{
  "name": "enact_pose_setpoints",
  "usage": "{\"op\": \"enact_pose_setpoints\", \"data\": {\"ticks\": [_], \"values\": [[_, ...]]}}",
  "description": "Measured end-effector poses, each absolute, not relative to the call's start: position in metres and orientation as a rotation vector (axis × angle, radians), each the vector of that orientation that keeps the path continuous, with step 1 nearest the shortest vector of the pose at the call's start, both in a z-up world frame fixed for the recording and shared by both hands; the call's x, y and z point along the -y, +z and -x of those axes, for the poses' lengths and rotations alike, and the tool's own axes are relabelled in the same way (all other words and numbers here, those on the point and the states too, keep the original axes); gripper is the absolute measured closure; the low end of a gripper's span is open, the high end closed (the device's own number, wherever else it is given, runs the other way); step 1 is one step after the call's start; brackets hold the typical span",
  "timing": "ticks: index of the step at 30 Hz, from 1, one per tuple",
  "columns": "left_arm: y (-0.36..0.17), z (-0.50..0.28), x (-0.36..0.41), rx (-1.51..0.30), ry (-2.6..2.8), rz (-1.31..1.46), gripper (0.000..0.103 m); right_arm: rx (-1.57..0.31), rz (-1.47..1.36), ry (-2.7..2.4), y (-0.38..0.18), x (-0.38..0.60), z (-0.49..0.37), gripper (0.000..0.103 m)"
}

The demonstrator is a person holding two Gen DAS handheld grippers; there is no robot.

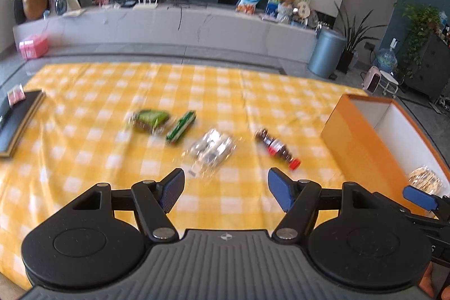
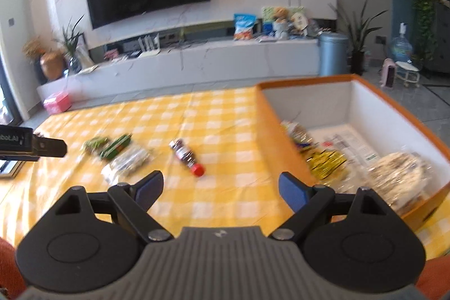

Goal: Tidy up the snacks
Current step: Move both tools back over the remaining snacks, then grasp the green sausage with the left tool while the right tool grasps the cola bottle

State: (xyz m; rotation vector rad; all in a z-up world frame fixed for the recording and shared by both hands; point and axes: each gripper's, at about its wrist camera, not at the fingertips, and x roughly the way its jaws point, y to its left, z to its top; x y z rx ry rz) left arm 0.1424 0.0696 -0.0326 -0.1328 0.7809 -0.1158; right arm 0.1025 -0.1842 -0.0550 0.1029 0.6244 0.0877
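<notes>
On the yellow checked cloth (image 1: pixel 112 187) lie a green-topped snack pack (image 1: pixel 149 120), a green bar (image 1: pixel 180 127), a clear silvery packet (image 1: pixel 212 149) and a small dark bottle with a red cap (image 1: pixel 277 148). The bottle (image 2: pixel 187 158) and the packets (image 2: pixel 126 159) also show in the right wrist view. My left gripper (image 1: pixel 226 191) is open and empty, above the cloth just short of the clear packet. My right gripper (image 2: pixel 219 191) is open and empty beside the orange box (image 2: pixel 284 137), which holds several snacks, including a round rice cake pack (image 2: pixel 399 173).
The orange box (image 1: pixel 354 142) stands at the cloth's right edge. A dark framed tray (image 1: pixel 19 123) lies at the far left. The left gripper's body (image 2: pixel 31 146) shows at the left in the right wrist view. Beyond the table are a TV cabinet and a bin (image 1: pixel 326 52).
</notes>
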Motion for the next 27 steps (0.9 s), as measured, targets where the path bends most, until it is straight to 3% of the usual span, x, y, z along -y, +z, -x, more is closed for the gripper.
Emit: {"op": "enact_pose_setpoints", "data": {"ticks": [9,14,19,21,27], "values": [[-0.049,-0.159,-0.081,-0.803,-0.104,0.15,0.023,-0.676,-0.072,0.119,-0.08,0.167,-0.121,0.017],[-0.052,-0.181,-0.086,-0.82,-0.099,0.139,0.023,-0.684,-0.056,0.125,-0.085,0.16,-0.146,0.024],[-0.056,-0.212,-0.09,-0.842,-0.098,0.106,0.032,-0.694,-0.026,0.165,-0.093,0.149,-0.177,0.025],[-0.06,-0.226,-0.092,-0.854,-0.098,0.097,0.04,-0.694,0.001,0.18,-0.096,0.143,-0.189,0.027],[-0.075,-0.266,-0.092,-0.886,-0.067,0.019,0.046,-0.702,0.06,0.209,-0.113,0.131,-0.226,0.037]]}}
